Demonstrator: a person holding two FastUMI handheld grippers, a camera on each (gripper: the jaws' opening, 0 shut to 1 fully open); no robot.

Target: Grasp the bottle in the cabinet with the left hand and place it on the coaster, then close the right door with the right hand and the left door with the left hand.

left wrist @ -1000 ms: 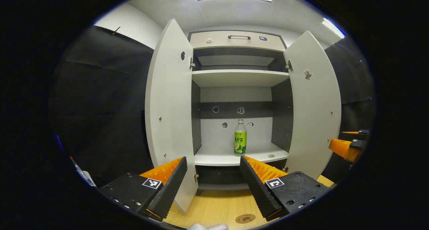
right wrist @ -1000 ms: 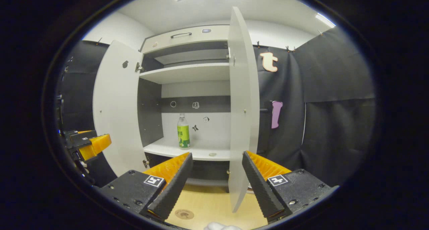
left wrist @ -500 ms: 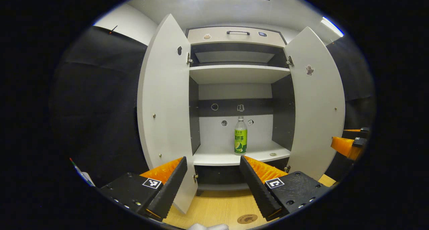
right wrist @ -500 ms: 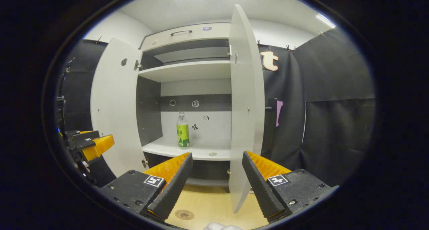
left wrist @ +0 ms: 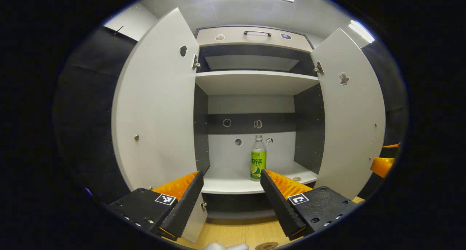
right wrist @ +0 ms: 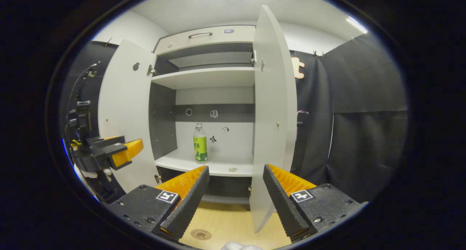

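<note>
A clear bottle (left wrist: 258,158) (right wrist: 200,143) with a green label stands upright on the cabinet's lower shelf (left wrist: 233,182). Both doors hang open: the left door (left wrist: 156,108) (right wrist: 123,118) and the right door (left wrist: 351,115) (right wrist: 273,115). My left gripper (left wrist: 230,191) is open, short of the shelf, with the bottle just right of its middle and nothing between its fingers. My right gripper (right wrist: 235,190) is open too, in front of the right door's edge. A round brown coaster (right wrist: 200,234) (left wrist: 267,246) lies on the wooden table. The left gripper (right wrist: 116,153) also appears at the left of the right gripper view.
An upper shelf (left wrist: 255,83) and a top drawer with a dark handle (left wrist: 257,32) sit above. A small round item (left wrist: 296,178) lies on the lower shelf right of the bottle. Black cloth walls flank the cabinet. The other gripper's tip (left wrist: 384,164) shows past the right door.
My left gripper has moved forward toward the cabinet, so the bottle and left door loom larger. The right gripper has shifted slightly. Both stay open.
</note>
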